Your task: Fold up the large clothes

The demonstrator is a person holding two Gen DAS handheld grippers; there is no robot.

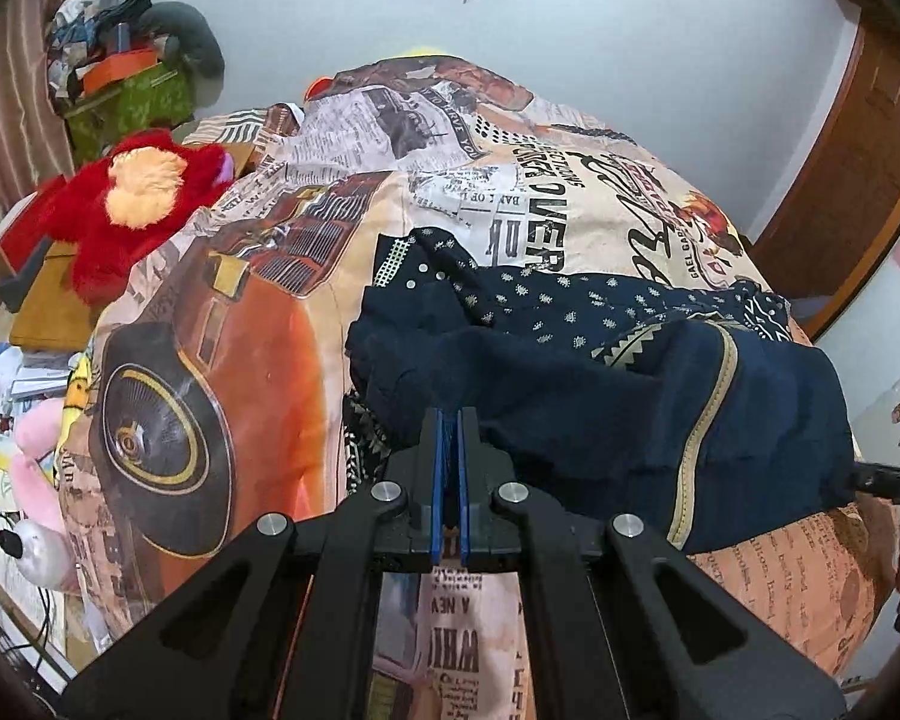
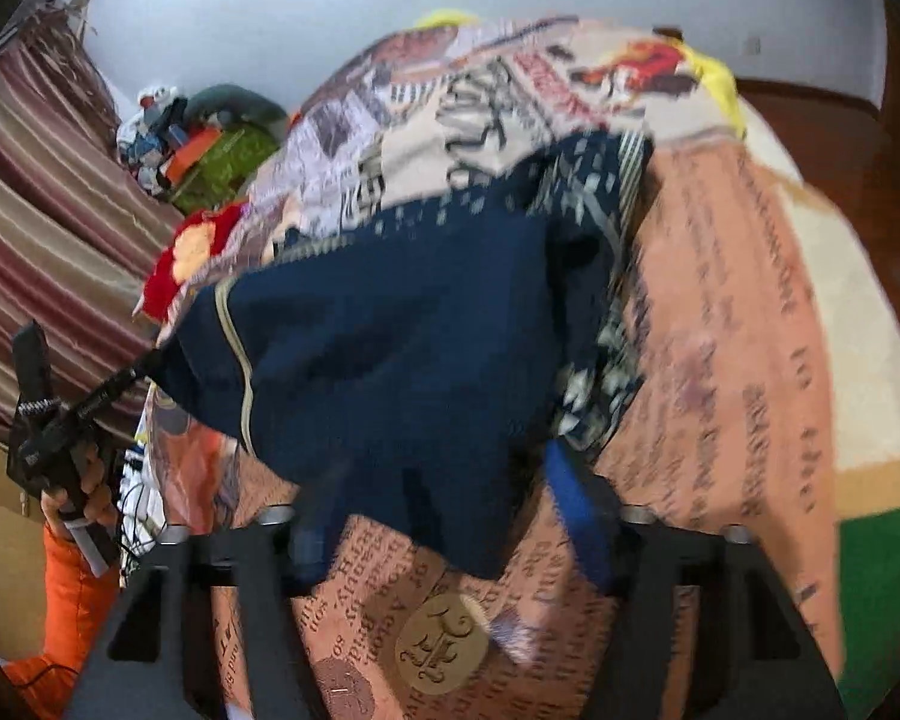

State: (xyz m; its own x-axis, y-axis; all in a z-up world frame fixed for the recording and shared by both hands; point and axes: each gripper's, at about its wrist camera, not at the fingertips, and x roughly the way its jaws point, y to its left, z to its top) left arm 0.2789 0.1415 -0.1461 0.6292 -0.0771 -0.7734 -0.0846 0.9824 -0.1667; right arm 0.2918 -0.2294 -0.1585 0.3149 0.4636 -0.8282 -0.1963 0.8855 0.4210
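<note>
Through your left wrist camera you have one dark blue garment (image 1: pixel 600 360) lying rumpled on the bed (image 1: pixel 222 360), over a bedspread printed with newsprint and an orange car. The garment's near part is plain navy with one gold-trimmed edge; its far part carries small pale motifs. Your left hand-held gripper (image 1: pixel 450 420) is clenched: its two blue pads are pressed together on a pinch of the navy cloth at the garment's near edge. At the far right, part of your right hand-held gripper (image 1: pixel 888 477) shows beside the garment's right edge. Left of the bed you can count one red plush toy (image 1: pixel 132 210) and one pink plush toy (image 1: pixel 36 450). Farther back stands one green box (image 1: pixel 132 102), heaped with mixed odds and ends too jumbled to count.

Through your right wrist camera the picture is smeared. The same single garment (image 2: pixel 402 324) hangs lifted and draped over the bedspread. The jaws of your right hand-held gripper (image 2: pixel 444 510) stand apart, released, with navy cloth hanging between them; the blue right pad (image 2: pixel 576 498) is clear of the cloth, and the left finger is half hidden behind it. At the left, your left hand (image 2: pixel 84 480) holds the other gripper, its tip at the garment's gold-trimmed corner. An orange sleeve (image 2: pixel 72 588) shows below it. The green box (image 2: pixel 228 162) sits far back.
</note>
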